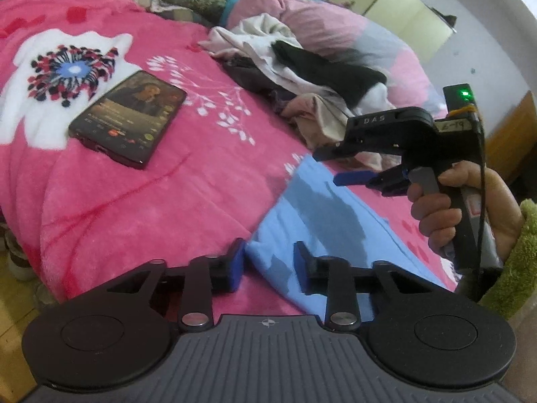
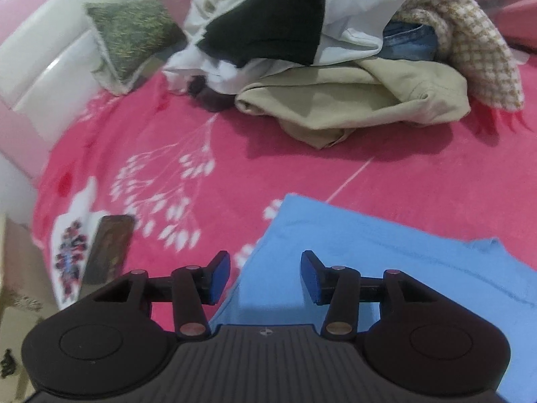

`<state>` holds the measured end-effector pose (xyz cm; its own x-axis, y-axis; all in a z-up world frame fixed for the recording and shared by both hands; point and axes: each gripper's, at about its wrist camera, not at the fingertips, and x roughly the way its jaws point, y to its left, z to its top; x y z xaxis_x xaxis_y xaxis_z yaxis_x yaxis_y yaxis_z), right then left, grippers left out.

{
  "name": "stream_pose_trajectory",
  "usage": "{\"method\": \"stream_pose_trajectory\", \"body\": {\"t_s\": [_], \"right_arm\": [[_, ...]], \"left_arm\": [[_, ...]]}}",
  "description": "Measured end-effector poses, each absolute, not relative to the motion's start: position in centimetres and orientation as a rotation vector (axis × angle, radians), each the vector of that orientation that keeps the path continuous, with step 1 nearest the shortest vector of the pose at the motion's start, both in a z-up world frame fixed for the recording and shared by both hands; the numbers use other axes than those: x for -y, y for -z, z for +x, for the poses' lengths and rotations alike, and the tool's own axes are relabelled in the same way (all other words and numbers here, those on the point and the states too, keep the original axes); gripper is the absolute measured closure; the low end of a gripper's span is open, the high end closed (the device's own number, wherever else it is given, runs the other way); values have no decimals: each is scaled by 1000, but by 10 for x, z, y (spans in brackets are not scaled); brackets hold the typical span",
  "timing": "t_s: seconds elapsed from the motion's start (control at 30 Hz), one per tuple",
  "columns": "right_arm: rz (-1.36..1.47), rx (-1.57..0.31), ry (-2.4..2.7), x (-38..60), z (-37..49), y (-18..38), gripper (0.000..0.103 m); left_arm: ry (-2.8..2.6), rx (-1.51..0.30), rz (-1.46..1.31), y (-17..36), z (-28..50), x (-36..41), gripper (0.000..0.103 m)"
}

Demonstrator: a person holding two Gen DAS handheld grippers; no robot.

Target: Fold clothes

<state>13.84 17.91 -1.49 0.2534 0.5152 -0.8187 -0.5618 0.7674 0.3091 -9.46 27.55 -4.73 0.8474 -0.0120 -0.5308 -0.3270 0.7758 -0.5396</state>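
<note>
The phone (image 1: 129, 119) lies flat at ten o'clock on the pink blanket (image 1: 174, 198), likely parked clear of the work. The left gripper (image 1: 268, 262) hovers with jaws wide over the near edge of the blue garment (image 1: 322, 221), which lies spread flat at five o'clock. The right gripper (image 2: 265, 273), jaws wide and empty too, hangs over its left edge, perhaps to pinch it. Heaped clothes (image 2: 335, 67) wait at one o'clock, near the pillow (image 2: 131, 38) and headboard (image 2: 47, 67).
</note>
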Motion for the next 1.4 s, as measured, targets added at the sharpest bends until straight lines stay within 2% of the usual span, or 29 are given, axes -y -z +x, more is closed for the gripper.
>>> {"method": "stream_pose_trajectory", "body": {"t_s": [0.03,0.13,0.53,0.67,0.73,0.8,0.87,1.4], "right_arm": [[-53,-1094,-723,-182,142,17,54],[-70,-1119,-701,-192,153,24,54],[-292,-1124,-703,-230,157,39,53],[-337,-1118,-709,-231,157,39,63],[-344,-1111,-707,-229,158,38,71],[-327,-1105,-699,-223,161,37,92],[-280,-1111,-698,-213,166,35,98],[190,-983,-765,-57,166,-34,100]], "left_arm": [[-189,-541,-657,48,-94,-275,90],[-194,-532,-628,49,-94,-272,96],[-93,-322,-514,28,-108,-242,100],[-35,-305,-469,23,-104,-229,100],[-13,-300,-452,22,-103,-224,100],[4,-297,-442,21,-103,-220,100],[15,-298,-443,20,-103,-218,100],[199,-269,-389,-9,-102,-161,100]]}}
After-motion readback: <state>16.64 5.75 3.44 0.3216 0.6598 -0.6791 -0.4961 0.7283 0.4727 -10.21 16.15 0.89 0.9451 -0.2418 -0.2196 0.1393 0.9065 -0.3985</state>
